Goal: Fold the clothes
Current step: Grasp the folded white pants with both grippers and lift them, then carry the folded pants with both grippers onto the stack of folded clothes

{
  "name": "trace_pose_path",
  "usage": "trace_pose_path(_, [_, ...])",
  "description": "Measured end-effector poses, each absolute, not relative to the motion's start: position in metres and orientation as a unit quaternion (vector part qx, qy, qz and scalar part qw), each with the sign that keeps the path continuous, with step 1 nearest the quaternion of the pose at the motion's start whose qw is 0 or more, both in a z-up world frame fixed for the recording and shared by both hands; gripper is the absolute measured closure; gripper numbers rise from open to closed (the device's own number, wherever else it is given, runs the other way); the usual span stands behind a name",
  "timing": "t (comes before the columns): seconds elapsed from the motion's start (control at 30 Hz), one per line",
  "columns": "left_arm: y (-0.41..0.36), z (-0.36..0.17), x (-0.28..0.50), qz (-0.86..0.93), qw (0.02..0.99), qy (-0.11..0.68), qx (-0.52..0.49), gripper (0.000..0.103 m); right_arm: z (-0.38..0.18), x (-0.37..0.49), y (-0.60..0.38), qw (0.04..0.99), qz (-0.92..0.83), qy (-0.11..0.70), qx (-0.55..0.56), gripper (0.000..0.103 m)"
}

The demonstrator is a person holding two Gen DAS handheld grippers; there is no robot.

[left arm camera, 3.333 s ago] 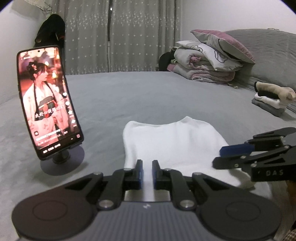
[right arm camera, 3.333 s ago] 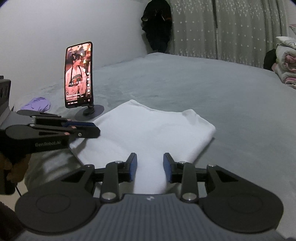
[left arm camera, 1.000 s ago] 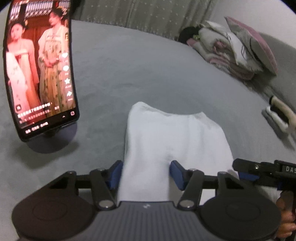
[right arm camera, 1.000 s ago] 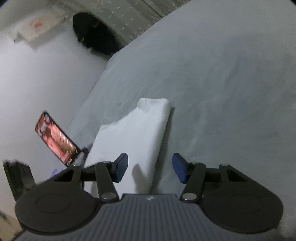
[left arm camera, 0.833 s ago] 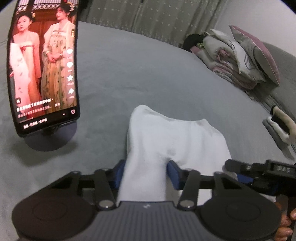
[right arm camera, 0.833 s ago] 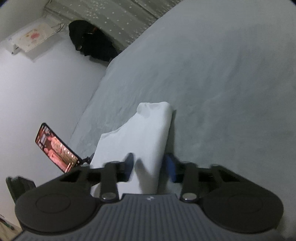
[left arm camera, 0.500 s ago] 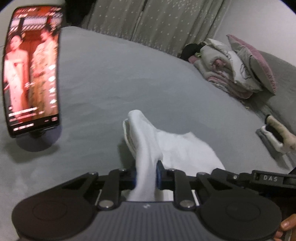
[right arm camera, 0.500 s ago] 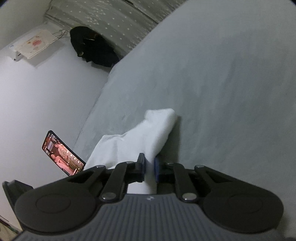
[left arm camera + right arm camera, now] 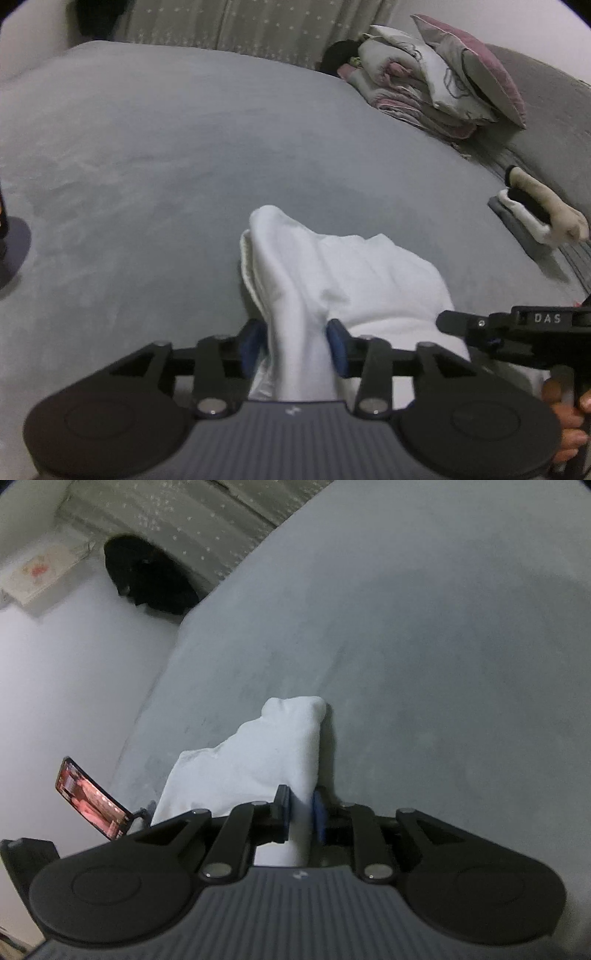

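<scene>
A folded white garment [image 9: 354, 273] lies on the grey bed [image 9: 184, 166], its near edge lifted and bunched. My left gripper [image 9: 295, 343] is at the garment's near left edge. Its blue pads stand apart, open, with the thick fold still filling the gap between them. My right gripper [image 9: 301, 808] is shut on the near right edge of the white garment [image 9: 266, 753], the cloth pinched thin between its pads. In the left wrist view the right gripper [image 9: 458, 321] pokes in from the right, held by a hand [image 9: 565, 417].
A phone [image 9: 88, 797] on a round stand [image 9: 11, 247] stands left of the garment. Stacked bedding and a pillow [image 9: 424, 81] sit at the far right. A small pile of folded clothes [image 9: 535, 214] lies right. Dark clothing [image 9: 147, 579] hangs by the curtain.
Both grippers closed on the garment's near edge and lifted it, bunching the cloth. In the last half second the left pads have spread apart again; the right stays pinched.
</scene>
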State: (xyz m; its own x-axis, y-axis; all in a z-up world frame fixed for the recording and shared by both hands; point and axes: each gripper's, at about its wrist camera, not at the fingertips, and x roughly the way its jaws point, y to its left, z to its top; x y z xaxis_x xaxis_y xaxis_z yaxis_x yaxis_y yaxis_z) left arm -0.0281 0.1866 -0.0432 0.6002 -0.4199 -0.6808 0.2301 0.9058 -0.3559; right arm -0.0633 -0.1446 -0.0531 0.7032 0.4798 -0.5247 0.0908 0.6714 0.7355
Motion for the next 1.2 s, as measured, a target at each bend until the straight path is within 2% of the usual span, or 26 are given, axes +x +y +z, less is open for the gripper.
trace_pose_path(0.1, [0.185,-0.045,-0.022,-0.18,0.885,0.408,-0.134,0.058,-0.056,-0.059,-0.146,0.83,0.128,0.361,0.405,0.08])
trace_pose_path(0.2, [0.184,-0.047,-0.015,-0.177,0.883,0.408,-0.151,0.058,-0.054,-0.052,-0.145,0.826,0.138,0.357,0.413,0.067])
trace_pose_path(0.3, [0.182,-0.05,-0.009,-0.174,0.88,0.408,-0.169,0.061,-0.054,-0.047,-0.146,0.823,0.143,0.355,0.419,0.065])
trace_pose_path(0.33, [0.182,-0.05,-0.006,-0.173,0.879,0.408,-0.175,0.07,-0.055,-0.046,-0.146,0.824,0.145,0.355,0.418,0.066])
trace_pose_path(0.37, [0.181,-0.051,-0.004,-0.172,0.878,0.408,-0.18,0.082,-0.055,-0.044,-0.144,0.825,0.149,0.356,0.414,0.072])
trace_pose_path(0.4, [0.181,-0.052,-0.002,-0.171,0.877,0.408,-0.186,0.083,-0.055,-0.042,-0.142,0.827,0.15,0.358,0.407,0.088])
trace_pose_path(0.43, [0.18,-0.053,0.0,-0.17,0.876,0.408,-0.192,0.085,-0.054,-0.043,-0.141,0.83,0.149,0.358,0.401,0.088])
trace_pose_path(0.77, [0.107,-0.011,-0.007,-0.195,0.904,0.34,-0.174,0.086,-0.001,-0.058,-0.189,0.87,0.125,0.288,0.381,0.089])
trace_pose_path(1.2, [-0.063,0.058,0.001,-0.289,0.905,0.27,-0.16,0.086,0.08,-0.079,-0.31,0.933,0.043,0.202,0.295,0.089])
